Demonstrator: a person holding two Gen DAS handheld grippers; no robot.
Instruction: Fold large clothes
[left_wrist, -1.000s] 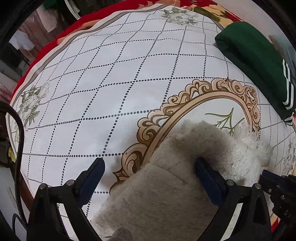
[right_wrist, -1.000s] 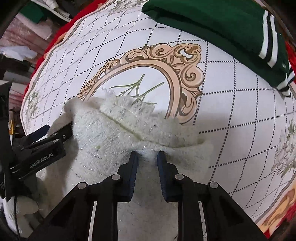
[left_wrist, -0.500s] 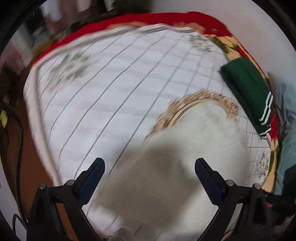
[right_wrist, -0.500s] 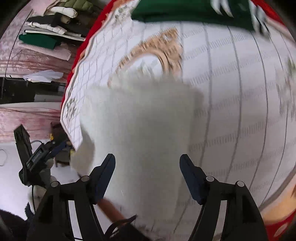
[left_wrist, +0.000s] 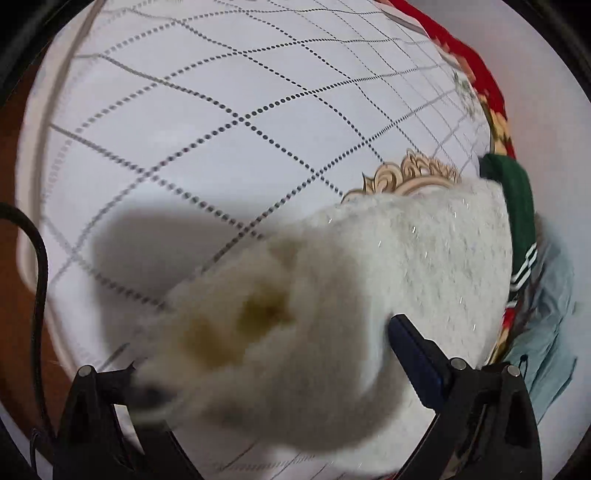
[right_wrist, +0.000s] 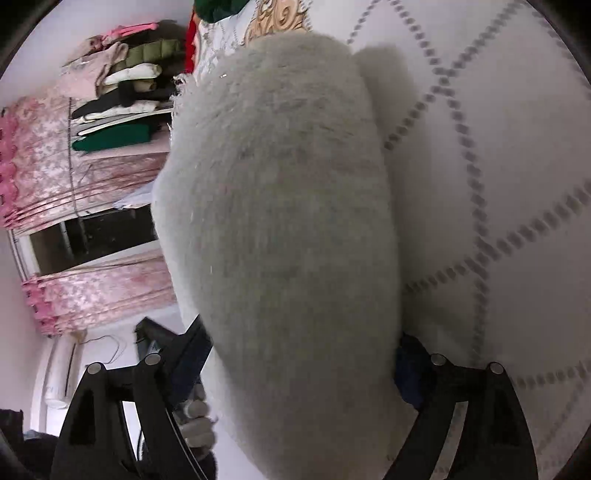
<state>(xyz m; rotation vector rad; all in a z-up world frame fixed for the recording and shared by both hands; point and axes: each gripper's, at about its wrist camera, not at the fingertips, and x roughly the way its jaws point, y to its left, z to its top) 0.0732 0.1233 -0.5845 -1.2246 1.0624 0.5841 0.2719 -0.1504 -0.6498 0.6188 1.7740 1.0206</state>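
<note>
A fluffy white sweater (left_wrist: 388, 273) is bunched in a thick bundle over the quilted white tablecloth (left_wrist: 221, 92). In the left wrist view it lies between my left gripper's (left_wrist: 266, 354) wide-apart fingers; the left finger is hidden under the fabric and the blue right pad (left_wrist: 413, 347) touches its edge. In the right wrist view the sweater (right_wrist: 288, 229) fills the middle, between my right gripper's (right_wrist: 299, 358) wide-open fingers. Neither gripper pinches it.
A folded green garment with white stripes (left_wrist: 517, 221) lies at the cloth's far right, with pale blue fabric (left_wrist: 546, 332) beyond. A shelf of stacked clothes (right_wrist: 122, 92) and pink curtains (right_wrist: 74, 184) show on the left of the right wrist view.
The right gripper, shut on the sweater one second ago, has opened wide. Both cameras have swung quickly and the sweater now sits bunched up close between both pairs of fingers.
</note>
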